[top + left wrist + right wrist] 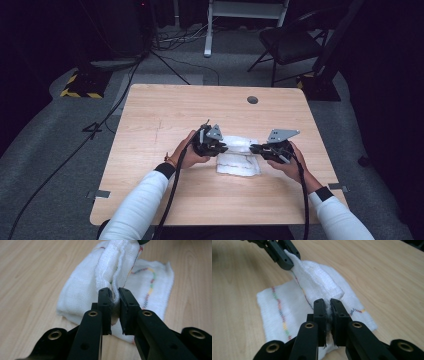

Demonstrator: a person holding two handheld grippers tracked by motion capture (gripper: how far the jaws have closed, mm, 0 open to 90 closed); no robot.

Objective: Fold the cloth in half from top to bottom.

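Observation:
A white gauze cloth (239,164) with coloured stitched lines lies on the wooden table (165,110), its upper fold lifted between both grippers. My left gripper (225,148) is shut on one end of the raised fold. In the left gripper view the jaws (115,293) pinch the cloth (80,292) edge. My right gripper (252,148) is shut on the other end. The right gripper view has its jaws (328,303) clamped on the cloth (322,277), with the left gripper (287,258) holding the far corner. The lower layer rests flat on the table.
A round cable hole (252,99) sits near the table's far edge. Beyond the table stand a black folding chair (290,45) and a white stand's legs (207,30), with cables across the grey floor. Bare wood surrounds the cloth.

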